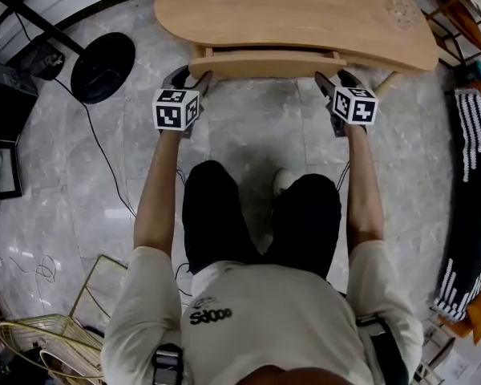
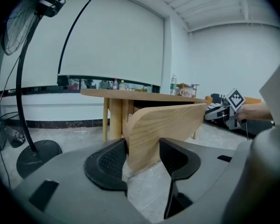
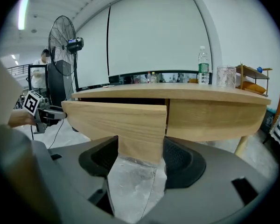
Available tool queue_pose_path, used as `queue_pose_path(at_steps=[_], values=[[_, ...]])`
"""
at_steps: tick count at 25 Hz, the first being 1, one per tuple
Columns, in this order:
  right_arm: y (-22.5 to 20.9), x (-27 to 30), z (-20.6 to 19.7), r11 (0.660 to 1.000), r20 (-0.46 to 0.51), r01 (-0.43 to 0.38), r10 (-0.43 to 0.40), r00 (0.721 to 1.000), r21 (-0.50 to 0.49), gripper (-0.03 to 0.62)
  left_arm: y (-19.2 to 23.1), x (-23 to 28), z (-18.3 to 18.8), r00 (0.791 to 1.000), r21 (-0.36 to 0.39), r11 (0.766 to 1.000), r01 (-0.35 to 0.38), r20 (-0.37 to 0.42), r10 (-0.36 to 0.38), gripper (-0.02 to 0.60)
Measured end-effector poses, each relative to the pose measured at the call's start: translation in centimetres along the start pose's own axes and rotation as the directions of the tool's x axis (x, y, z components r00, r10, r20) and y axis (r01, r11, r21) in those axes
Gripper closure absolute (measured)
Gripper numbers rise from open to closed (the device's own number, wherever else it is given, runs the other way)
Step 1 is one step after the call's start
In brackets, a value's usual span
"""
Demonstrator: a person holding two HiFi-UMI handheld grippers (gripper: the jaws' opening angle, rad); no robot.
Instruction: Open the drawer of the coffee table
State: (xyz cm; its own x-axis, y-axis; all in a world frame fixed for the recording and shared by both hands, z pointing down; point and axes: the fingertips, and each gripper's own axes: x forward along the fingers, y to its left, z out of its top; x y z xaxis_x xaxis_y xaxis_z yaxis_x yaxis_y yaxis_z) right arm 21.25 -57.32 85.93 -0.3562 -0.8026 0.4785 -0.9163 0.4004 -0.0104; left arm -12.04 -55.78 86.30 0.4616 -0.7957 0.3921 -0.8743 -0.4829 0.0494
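left claw [image 2: 142, 153] & right claw [image 3: 140, 155] each clamped on an end of the drawer front [image 1: 266, 64]; stiff wood, prob light, so pull both ends evenly imo

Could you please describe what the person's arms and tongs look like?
Both the left tongs and the right tongs have grey moulded bodies with black textured pads. Each carries a white cube printed with black square markers. The person wears a cream short-sleeved T-shirt.
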Motion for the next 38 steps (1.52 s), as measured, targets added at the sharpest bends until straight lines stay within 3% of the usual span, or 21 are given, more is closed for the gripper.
queue_pose_path(at_steps=[13,19,38], values=[[1.2,-4.2,-2.2,1.0,0.02,0.022,-0.022,1.0,0.001,0.321,-2.9,-4.0,-1.8,1.0,-0.015,1.0,0.025,-0.001,-0.025,0.354],[2.5,-6.2,-3.4,1.0,0.008,0.004,-0.004,1.0,0.014,0.321,-3.9,-6.2,-2.8,0.997,-0.026,0.997,0.074,-0.011,-0.075,0.364],[4.4,-10.3,-5.7,0.999,0.01,-0.015,0.015,1.0,0.038,0.321,-6.7,-10.0,-4.4,0.994,-0.071,0.992,0.109,-0.013,-0.11,0.365]])
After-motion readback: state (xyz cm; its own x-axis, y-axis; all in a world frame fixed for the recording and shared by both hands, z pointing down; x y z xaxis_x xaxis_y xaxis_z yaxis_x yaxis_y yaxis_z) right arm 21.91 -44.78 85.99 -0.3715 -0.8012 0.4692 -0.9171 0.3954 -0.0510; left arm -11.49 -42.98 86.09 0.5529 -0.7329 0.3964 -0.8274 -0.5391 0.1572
